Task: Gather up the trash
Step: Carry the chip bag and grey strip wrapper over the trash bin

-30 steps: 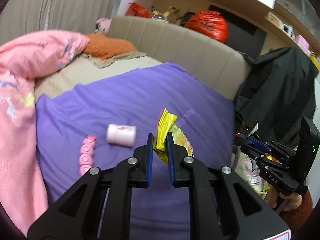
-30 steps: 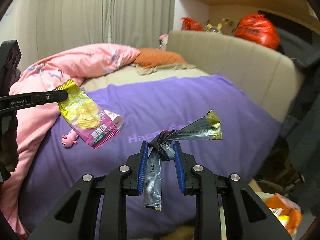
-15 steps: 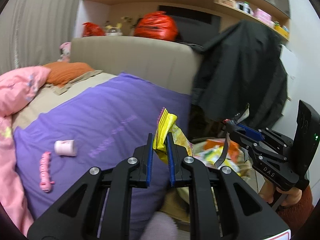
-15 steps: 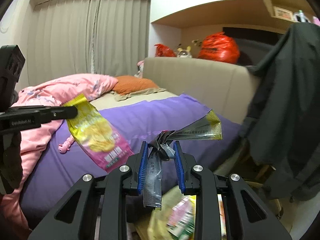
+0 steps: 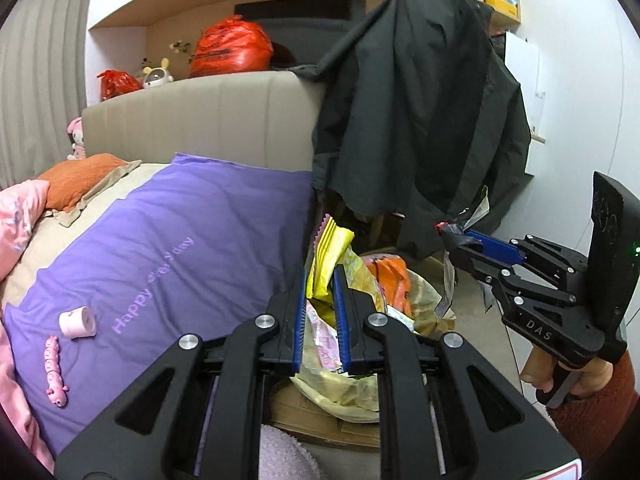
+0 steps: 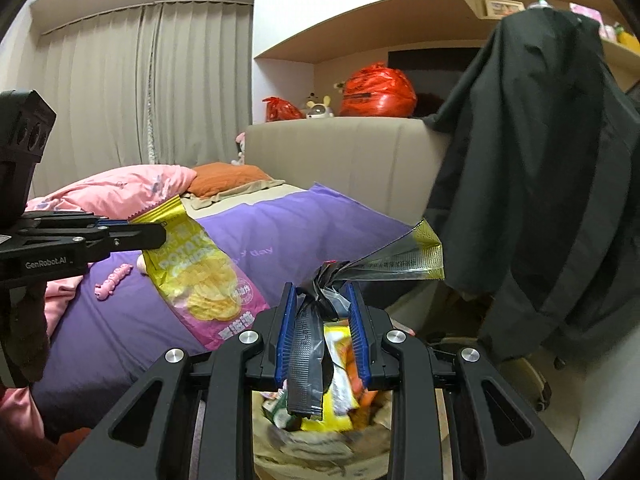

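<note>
The left gripper (image 5: 321, 280) has its fingers nearly together, pinching the top edge of a yellow chip bag (image 6: 200, 276); from its own camera only the bag's crumpled upper part shows, the rest hanging out of sight behind the fingers; the right wrist view shows its full printed face dangling over the purple blanket (image 5: 172, 248). The right gripper (image 6: 323, 300) is narrowly closed on a twisted silver wrapper (image 6: 308, 356), one end flaring out to the right; both are held above a trash bag (image 6: 332, 440) full of wrappers beside the bed, its rim cut off by the gripper body and its contents blurred. A small white cup (image 5: 78, 322) and a pink toy (image 5: 56, 372) lie on the blanket.
</note>
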`<state>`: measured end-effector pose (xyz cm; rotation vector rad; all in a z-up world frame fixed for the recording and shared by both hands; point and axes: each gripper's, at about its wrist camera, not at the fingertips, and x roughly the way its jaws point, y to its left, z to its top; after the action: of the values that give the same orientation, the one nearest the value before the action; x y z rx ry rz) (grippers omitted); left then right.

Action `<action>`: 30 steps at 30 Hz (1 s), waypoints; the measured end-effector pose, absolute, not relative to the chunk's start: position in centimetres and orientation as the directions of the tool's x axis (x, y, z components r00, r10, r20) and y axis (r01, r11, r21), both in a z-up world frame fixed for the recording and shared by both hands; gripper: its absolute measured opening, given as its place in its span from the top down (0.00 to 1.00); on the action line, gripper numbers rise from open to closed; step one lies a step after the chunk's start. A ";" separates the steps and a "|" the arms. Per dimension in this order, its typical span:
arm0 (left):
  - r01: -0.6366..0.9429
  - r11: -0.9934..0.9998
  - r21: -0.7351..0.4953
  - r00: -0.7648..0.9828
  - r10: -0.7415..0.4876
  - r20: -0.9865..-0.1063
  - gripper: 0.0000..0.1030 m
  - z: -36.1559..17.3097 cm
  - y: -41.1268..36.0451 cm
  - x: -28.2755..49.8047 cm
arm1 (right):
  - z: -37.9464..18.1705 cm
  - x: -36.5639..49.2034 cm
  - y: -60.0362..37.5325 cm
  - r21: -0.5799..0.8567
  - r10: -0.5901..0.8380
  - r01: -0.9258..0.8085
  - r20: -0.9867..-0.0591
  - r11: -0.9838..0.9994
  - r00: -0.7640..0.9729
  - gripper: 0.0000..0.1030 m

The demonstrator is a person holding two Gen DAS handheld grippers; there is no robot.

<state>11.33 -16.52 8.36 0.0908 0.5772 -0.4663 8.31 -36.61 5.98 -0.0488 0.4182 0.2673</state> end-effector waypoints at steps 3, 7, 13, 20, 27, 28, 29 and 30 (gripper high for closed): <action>0.451 0.891 -0.057 0.728 -0.403 -0.555 0.88 7.7 -17.2 12.2 | 5.2 8.3 -37.8 0.020 0.242 -0.258 -0.420 0.966 0.874 0.76; 0.454 0.883 -0.120 0.697 -0.436 -0.569 0.88 6.3 -17.0 13.6 | 4.1 8.7 -38.9 0.021 0.236 -0.253 -0.442 0.967 0.865 0.76; 0.485 0.857 -0.172 0.603 -0.471 -0.644 0.88 0.6 -18.9 17.2 | 0.8 11.5 -39.7 0.066 0.273 -0.282 -0.530 0.957 0.803 0.76; 0.513 0.839 -0.183 0.490 -0.461 -0.740 0.88 -6.6 -22.5 21.6 | -3.7 17.1 -38.2 0.044 0.258 -0.312 -0.675 0.949 0.691 0.76; 0.561 0.810 -0.169 0.458 -0.474 -0.752 0.88 -8.7 -23.7 23.0 | -5.8 20.1 -38.3 0.011 0.211 -0.307 -0.749 0.952 0.629 0.75; 0.565 0.808 -0.167 0.454 -0.474 -0.754 0.88 -8.9 -23.9 23.1 | -6.0 20.2 -38.1 -0.005 0.202 -0.313 -0.753 0.950 0.626 0.76; 0.569 0.805 -0.167 0.450 -0.475 -0.756 0.88 -9.0 -23.9 23.2 | -6.1 20.2 -38.0 -0.017 0.196 -0.319 -0.757 0.948 0.623 0.76; 0.572 0.802 -0.172 0.444 -0.479 -0.757 0.88 -9.2 -23.8 23.1 | -6.1 20.2 -37.7 -0.029 0.190 -0.324 -0.761 0.945 0.620 0.76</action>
<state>23.06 -23.84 -9.22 0.1148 0.8992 -0.6528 20.20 -37.71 -6.14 -0.1697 0.8527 0.2971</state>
